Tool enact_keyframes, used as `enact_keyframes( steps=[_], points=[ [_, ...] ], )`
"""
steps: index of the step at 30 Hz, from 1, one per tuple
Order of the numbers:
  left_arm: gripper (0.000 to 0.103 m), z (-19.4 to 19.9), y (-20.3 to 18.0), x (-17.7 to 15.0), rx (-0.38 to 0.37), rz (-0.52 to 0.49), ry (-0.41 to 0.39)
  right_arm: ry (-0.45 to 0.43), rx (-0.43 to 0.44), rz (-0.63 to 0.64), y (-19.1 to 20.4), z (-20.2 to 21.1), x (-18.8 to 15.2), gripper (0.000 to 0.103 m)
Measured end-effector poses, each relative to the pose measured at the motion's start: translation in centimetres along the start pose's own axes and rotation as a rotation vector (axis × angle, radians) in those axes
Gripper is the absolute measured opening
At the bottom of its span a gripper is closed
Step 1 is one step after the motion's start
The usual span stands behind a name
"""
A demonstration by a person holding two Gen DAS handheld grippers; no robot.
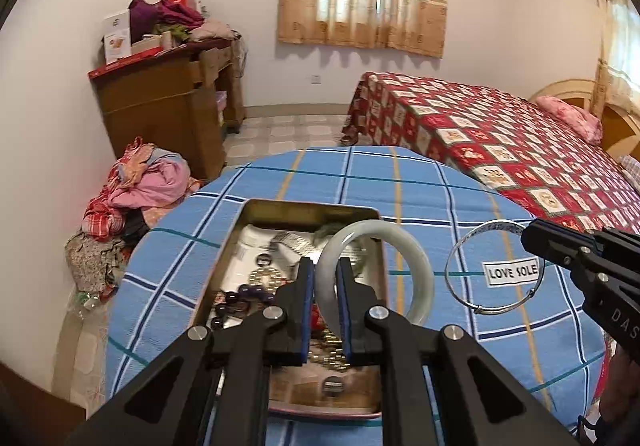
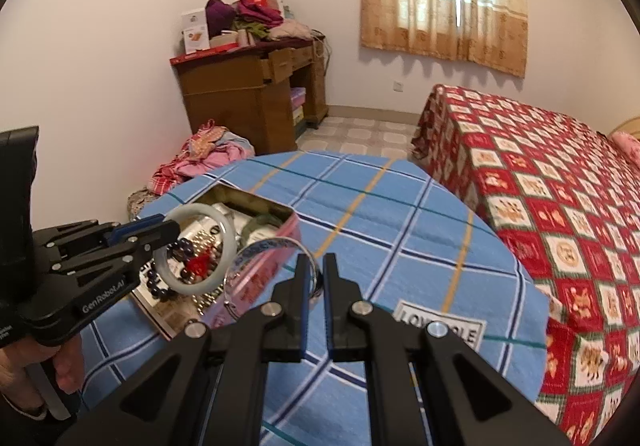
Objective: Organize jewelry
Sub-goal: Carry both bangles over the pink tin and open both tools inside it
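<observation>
While the round bench (image 1: 420, 181) under its blue checked cloth (image 2: 400, 205) carries an open metal tin (image 1: 256, 205), both grippers hang above it, each with a bangle. The left gripper (image 1: 325, 278) has its fingers closed on a pale jade bangle (image 1: 424, 266), pinching the near side of the ring so that the rest of it stands out beyond the fingertips, over the right half of the tin. In the right wrist view the same bangle (image 2: 228, 242) shows held up on edge, with the tin's contents visible through its hole. The right gripper (image 2: 317, 278) has its fingers closed on a thin silver bangle (image 2: 256, 246); the left wrist view shows that wire ring (image 1: 460, 246) hanging clear of the cloth, to the right of the tin and apart from the jade one. Through it a white label reading LOVE SOLE (image 1: 510, 272) lies on the cloth. Inside the tin lie dark purple beads (image 1: 240, 296), a strand of small gold-coloured beads (image 1: 264, 280), something red (image 2: 200, 264) and other pieces too jumbled to tell apart. A bed with a red patterned cover (image 1: 500, 137) stands beyond the bench, and a wooden desk (image 2: 248, 93) piled with clothes stands by the far wall.
</observation>
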State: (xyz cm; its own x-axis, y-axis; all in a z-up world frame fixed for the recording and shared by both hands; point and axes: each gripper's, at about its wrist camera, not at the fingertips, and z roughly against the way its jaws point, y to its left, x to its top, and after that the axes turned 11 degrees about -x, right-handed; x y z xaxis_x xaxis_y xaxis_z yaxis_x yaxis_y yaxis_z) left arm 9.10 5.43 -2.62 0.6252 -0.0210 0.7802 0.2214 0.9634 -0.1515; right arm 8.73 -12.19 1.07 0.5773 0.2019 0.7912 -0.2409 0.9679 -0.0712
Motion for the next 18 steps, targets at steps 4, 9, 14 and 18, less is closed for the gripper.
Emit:
enact_keyframes(
  steps=[4,9,14,18],
  points=[
    [0.01,0.0,1.1,-0.1,0.029,0.014,0.001,-0.005,0.016,0.015,1.1,-0.6,0.4,0.008],
    [0.01,-0.2,2.5,-0.3,0.055,0.029,0.004,-0.008,0.036,0.036,2.7,-1.3,0.7,0.008],
    [0.01,-0.5,3.6,-0.4,0.074,0.039,0.01,-0.009,0.058,0.054,3.9,-2.3,0.8,0.008],
    [0.01,-1.0,4.3,-0.7,0.085,0.05,0.022,-0.008,0.078,0.061,4.8,-3.2,1.0,0.008]
  ],
)
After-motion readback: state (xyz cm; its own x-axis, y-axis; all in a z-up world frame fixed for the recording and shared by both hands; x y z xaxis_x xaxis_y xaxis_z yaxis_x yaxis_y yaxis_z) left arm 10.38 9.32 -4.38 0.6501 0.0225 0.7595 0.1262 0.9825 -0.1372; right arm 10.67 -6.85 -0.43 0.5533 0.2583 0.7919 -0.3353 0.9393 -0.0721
